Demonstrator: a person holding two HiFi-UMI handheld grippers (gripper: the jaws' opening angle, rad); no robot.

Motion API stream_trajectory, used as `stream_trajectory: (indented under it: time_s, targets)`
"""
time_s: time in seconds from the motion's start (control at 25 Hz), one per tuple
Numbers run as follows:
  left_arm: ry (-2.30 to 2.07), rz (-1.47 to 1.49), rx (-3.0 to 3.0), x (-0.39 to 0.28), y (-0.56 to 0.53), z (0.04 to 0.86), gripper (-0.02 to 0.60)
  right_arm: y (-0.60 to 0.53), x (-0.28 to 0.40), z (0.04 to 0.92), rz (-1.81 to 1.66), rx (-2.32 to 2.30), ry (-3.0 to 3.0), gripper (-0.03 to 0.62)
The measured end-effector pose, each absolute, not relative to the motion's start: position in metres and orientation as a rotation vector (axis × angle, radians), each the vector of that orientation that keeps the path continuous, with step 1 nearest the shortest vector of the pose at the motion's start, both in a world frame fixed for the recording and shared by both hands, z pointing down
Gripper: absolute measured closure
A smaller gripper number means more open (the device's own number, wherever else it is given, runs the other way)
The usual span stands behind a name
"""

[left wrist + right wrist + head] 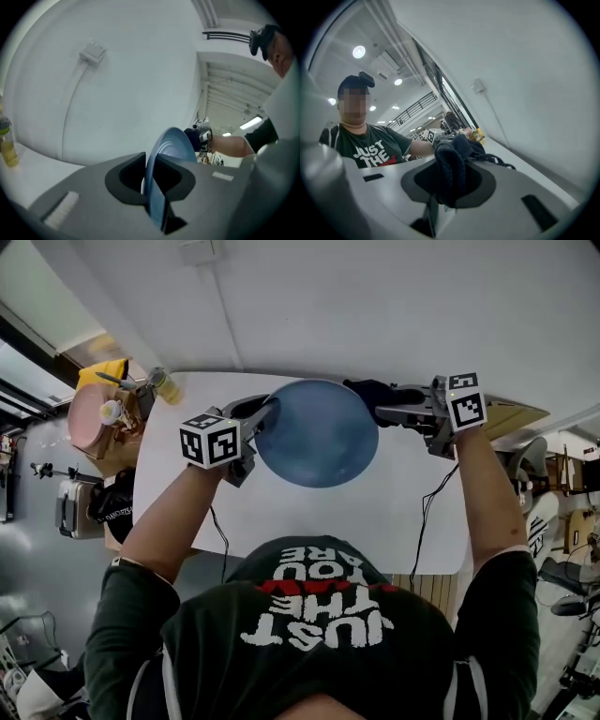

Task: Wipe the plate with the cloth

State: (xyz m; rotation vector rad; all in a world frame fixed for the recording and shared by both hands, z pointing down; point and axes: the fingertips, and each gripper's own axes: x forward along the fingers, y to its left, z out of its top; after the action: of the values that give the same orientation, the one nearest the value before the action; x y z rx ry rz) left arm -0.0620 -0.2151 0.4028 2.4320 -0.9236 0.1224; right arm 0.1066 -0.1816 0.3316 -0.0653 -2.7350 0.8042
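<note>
A round blue plate [317, 432] is held over the white table [187, 493], its broad face toward the head view. My left gripper [267, 412] is shut on the plate's left rim. In the left gripper view the plate [173, 145] stands edge-on between the jaws of that gripper [151, 176]. My right gripper [382, 413] is shut on a dark cloth [370, 390], which sits at the plate's upper right rim. The bunched cloth [450, 173] fills the jaws of the right gripper [447, 187].
A bottle of yellow liquid [167, 385] stands at the table's far left corner, next to a pink object [94, 418] off the table. The white wall behind carries a socket box [92, 50]. Cables [220, 531] hang from both grippers across the table.
</note>
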Motion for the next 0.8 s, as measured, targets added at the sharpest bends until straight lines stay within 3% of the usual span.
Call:
stream_trajectory:
  time_s: [0.8]
  targets:
    - [-0.967,-0.484,1.788,-0.089,-0.228,0.427,0.546,-0.122,0.124,0.335,0.933,0.144,-3.055,0.525]
